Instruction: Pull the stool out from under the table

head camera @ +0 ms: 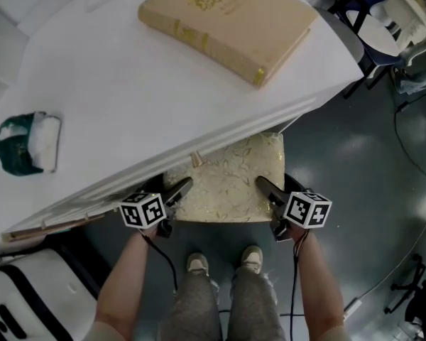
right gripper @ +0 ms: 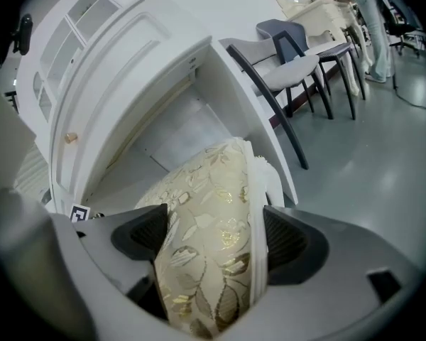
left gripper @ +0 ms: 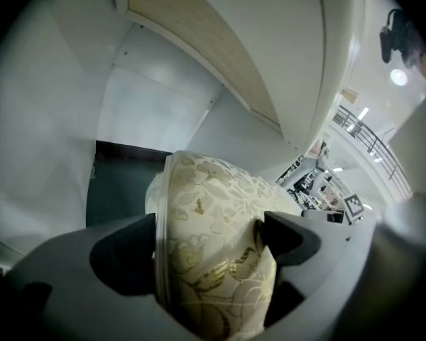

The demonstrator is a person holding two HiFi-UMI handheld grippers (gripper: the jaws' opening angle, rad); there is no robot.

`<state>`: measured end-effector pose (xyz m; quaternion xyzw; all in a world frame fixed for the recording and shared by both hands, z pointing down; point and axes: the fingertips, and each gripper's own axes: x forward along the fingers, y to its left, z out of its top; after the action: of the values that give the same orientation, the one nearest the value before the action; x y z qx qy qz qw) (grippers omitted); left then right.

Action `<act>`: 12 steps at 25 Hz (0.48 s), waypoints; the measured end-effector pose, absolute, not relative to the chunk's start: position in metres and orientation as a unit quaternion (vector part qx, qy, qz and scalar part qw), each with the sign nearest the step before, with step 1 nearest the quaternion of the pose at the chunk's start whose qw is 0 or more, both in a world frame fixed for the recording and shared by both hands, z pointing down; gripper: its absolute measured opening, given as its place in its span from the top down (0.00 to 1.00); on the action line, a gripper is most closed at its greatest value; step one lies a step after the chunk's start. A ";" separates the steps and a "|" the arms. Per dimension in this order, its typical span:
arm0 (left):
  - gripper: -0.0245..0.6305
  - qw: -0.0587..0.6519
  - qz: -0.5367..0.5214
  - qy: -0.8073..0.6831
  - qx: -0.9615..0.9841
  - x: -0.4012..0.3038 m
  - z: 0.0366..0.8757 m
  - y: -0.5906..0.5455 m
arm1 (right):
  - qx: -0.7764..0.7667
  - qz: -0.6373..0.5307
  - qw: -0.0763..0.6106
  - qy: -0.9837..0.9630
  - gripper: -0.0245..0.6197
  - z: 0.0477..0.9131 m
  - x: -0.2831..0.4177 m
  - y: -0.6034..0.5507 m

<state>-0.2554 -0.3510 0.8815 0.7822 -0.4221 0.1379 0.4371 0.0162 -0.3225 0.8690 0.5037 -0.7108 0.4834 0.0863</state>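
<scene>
Stool (head camera: 231, 180) partly hidden under table (head camera: 128, 98)

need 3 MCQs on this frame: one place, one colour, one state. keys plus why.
1. The stool stands
A. partly under the table
B. on top of it
C. well clear of it

2. The book has a cover that is
A. green
B. tan
C. black

3. The right gripper has its jaws
A. shut on nothing
C. closed on the stool's seat
B. apart with nothing between them

Key:
1. A: in the head view the tabletop's edge covers the far part of the seat.
2. B: the cover is tan with a gilt emblem.
3. C: in the right gripper view the patterned cushion fills the gap and both pads touch it.
</scene>
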 end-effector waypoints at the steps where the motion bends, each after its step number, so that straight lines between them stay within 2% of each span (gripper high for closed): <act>1: 0.25 0.437 0.136 -0.420 0.784 -0.250 0.875 -0.346 | 0.505 0.483 0.086 -0.710 0.28 0.862 0.021 -0.317; 12: 0.25 0.448 0.160 -0.366 0.800 -0.177 0.794 -0.285 | 0.547 0.495 0.077 -0.671 0.28 0.772 0.091 -0.226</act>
<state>-0.1769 -0.2854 0.7944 0.7997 -0.3661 0.1598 0.4482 0.0912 -0.2262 0.7725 0.5474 -0.6706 0.4948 0.0768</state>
